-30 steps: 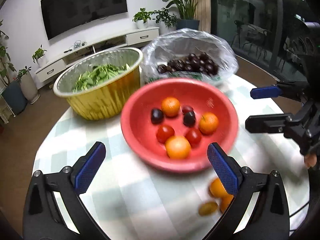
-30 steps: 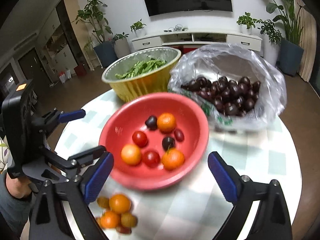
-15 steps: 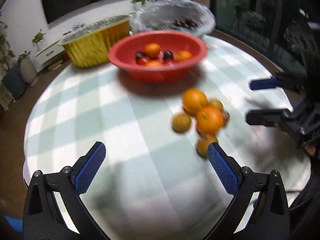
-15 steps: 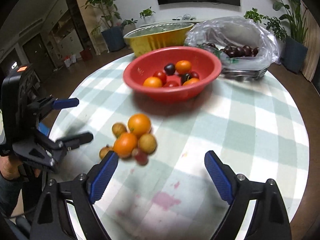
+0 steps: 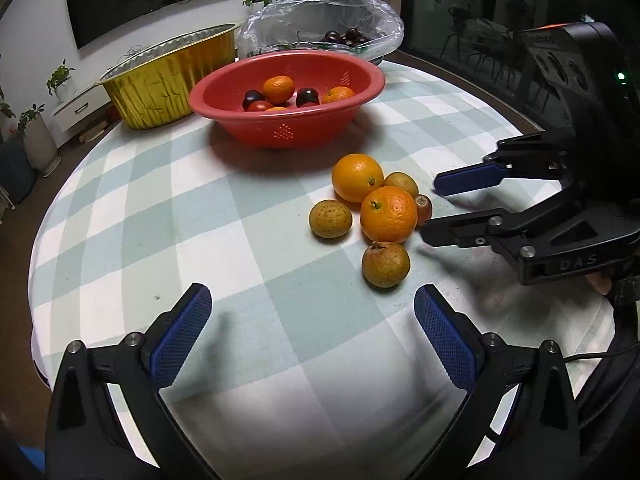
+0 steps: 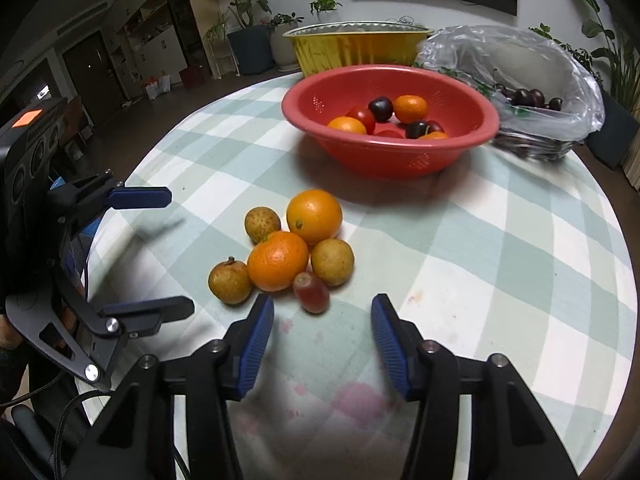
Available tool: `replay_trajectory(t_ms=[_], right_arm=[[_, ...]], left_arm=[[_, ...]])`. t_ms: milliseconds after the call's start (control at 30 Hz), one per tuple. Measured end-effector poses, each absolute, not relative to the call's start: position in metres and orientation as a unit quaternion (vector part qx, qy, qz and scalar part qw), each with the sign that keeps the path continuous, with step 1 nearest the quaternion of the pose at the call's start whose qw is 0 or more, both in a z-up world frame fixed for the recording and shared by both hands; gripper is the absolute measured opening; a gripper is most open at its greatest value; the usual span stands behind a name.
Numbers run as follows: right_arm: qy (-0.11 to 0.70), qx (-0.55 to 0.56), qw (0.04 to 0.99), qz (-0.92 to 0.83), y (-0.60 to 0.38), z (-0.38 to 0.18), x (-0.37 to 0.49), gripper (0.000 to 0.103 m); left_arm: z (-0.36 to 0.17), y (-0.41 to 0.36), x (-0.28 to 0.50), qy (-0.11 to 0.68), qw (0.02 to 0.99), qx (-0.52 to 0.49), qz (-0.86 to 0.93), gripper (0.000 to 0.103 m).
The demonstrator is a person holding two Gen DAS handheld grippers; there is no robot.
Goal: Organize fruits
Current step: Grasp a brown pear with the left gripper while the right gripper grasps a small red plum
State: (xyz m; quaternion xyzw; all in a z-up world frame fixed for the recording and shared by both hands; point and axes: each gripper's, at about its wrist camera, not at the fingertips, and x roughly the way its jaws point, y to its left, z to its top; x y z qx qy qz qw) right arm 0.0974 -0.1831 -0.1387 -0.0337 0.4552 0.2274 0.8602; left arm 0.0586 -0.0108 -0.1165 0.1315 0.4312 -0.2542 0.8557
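Observation:
A small heap of fruit lies on the checked tablecloth: two oranges (image 5: 387,214) (image 6: 277,261), three brownish round fruits (image 5: 385,264) and a small red grape (image 6: 311,297). A red bowl (image 5: 288,98) (image 6: 390,116) behind the heap holds oranges, tomatoes and dark plums. My left gripper (image 5: 312,330) is open and empty, low over the table in front of the heap. My right gripper (image 6: 322,334) is open and empty, just short of the grape; it also shows in the left wrist view (image 5: 428,210) beside the heap.
A gold foil tub (image 5: 172,76) of greens and a clear plastic bag of dark cherries (image 5: 320,28) stand behind the red bowl. The round table's edge (image 5: 36,240) curves close on the left. Plants and a TV cabinet line the far wall.
Both grippers have dropped from above the red bowl down towards the table, and now face the loose fruit heap. The right gripper's jaws have narrowed somewhat.

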Motion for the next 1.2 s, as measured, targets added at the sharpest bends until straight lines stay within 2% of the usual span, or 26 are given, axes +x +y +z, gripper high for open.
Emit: replay_trajectory(t_ms=[100,233,400,500,567,633,800,1067,1200], right_arm=[[0.457,-0.041,0.858,0.231,-0.179,-0.141,0.101,0.047],[0.455,-0.048,0.857,0.238,-0.176,-0.14,0.102,0.044],[0.452,-0.062,0.854,0.249,-0.171,-0.14,0.101,0.034],[0.455,-0.068,0.851,0.253,-0.168,-0.141,0.101,0.029],[0.455,-0.07,0.851,0.253,-0.169,-0.142,0.101,0.028],[0.457,-0.068,0.851,0.251,-0.17,-0.142,0.102,0.02],[0.458,-0.064,0.85,0.252,-0.173,-0.142,0.103,0.02],[0.458,-0.057,0.85,0.253,-0.174,-0.142,0.102,0.019],[0.458,-0.054,0.851,0.252,-0.176,-0.141,0.102,0.019]], left_arm=[[-0.116,-0.011,0.062,0.433,0.853,0.129,-0.261,0.096],[-0.117,-0.011,0.067,0.436,0.85,0.125,-0.268,0.094],[-0.121,-0.017,0.069,0.442,0.841,0.128,-0.284,0.075],[-0.122,-0.023,0.069,0.444,0.833,0.132,-0.303,0.066],[-0.122,-0.026,0.068,0.444,0.83,0.136,-0.308,0.065],[-0.123,-0.028,0.069,0.446,0.826,0.133,-0.318,0.06],[-0.125,-0.035,0.07,0.45,0.819,0.141,-0.327,0.051],[-0.129,-0.042,0.073,0.459,0.809,0.145,-0.339,0.042],[-0.128,-0.046,0.075,0.46,0.805,0.144,-0.347,0.028]])
